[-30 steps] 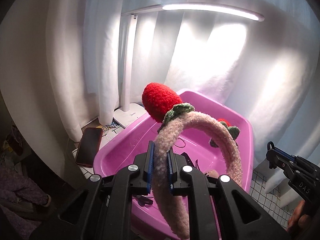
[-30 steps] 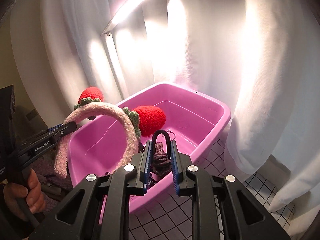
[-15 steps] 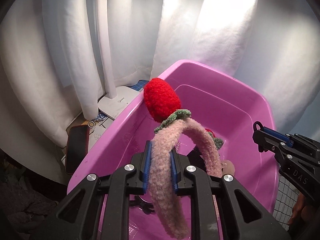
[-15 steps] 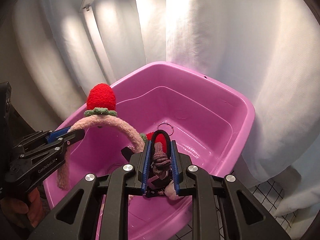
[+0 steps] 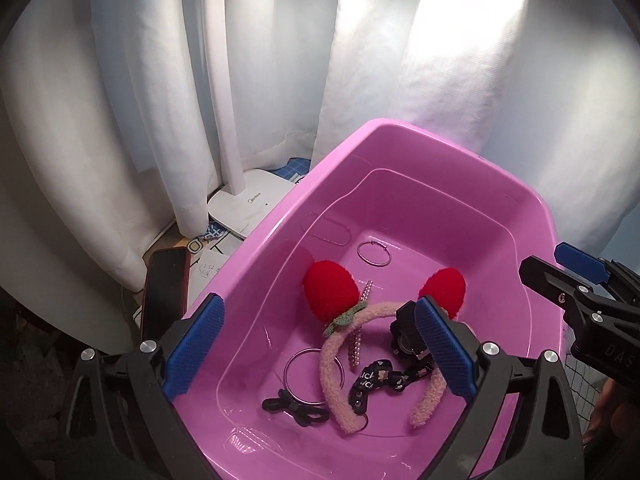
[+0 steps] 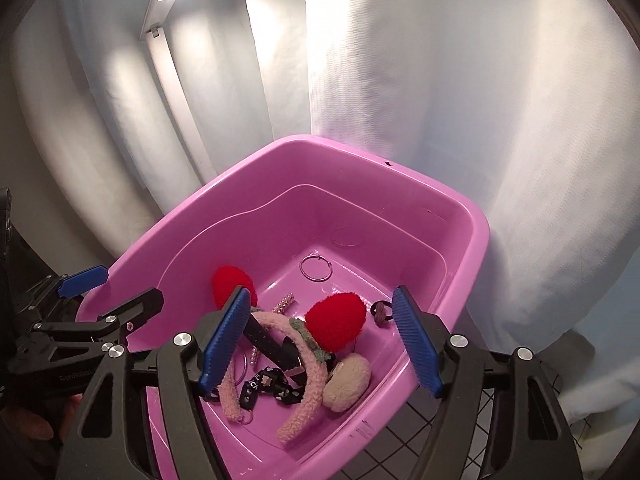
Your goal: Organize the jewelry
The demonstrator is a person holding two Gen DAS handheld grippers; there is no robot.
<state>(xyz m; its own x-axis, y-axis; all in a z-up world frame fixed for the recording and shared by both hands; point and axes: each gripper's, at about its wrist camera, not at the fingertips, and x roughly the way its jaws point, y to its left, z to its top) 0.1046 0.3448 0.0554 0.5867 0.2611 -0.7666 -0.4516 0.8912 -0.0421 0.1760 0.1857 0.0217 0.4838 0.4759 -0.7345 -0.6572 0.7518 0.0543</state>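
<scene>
A pink fuzzy headband (image 5: 334,364) with two red strawberries (image 5: 330,291) lies in the pink plastic tub (image 5: 256,256), also in the right wrist view (image 6: 308,360). Beside it lie a black printed strap (image 5: 376,378), a pearl clip (image 5: 356,346), silver hoops (image 5: 374,254), a black bow tie (image 5: 294,406), a beige puff (image 6: 347,376) and a small dark hair tie (image 6: 380,312). My left gripper (image 5: 316,354) is open and empty above the tub's near side. My right gripper (image 6: 320,340) is open and empty above the tub.
A white desk lamp base (image 5: 248,208) and its post stand left of the tub against white curtains (image 5: 400,60). A dark red phone (image 5: 164,288) lies by the tub's left rim. A black grid mat (image 6: 404,452) lies under the tub.
My left gripper has opened and dropped the strawberry headband into the tub. My right gripper has opened and dropped the dark hair tie. Both now hover empty.
</scene>
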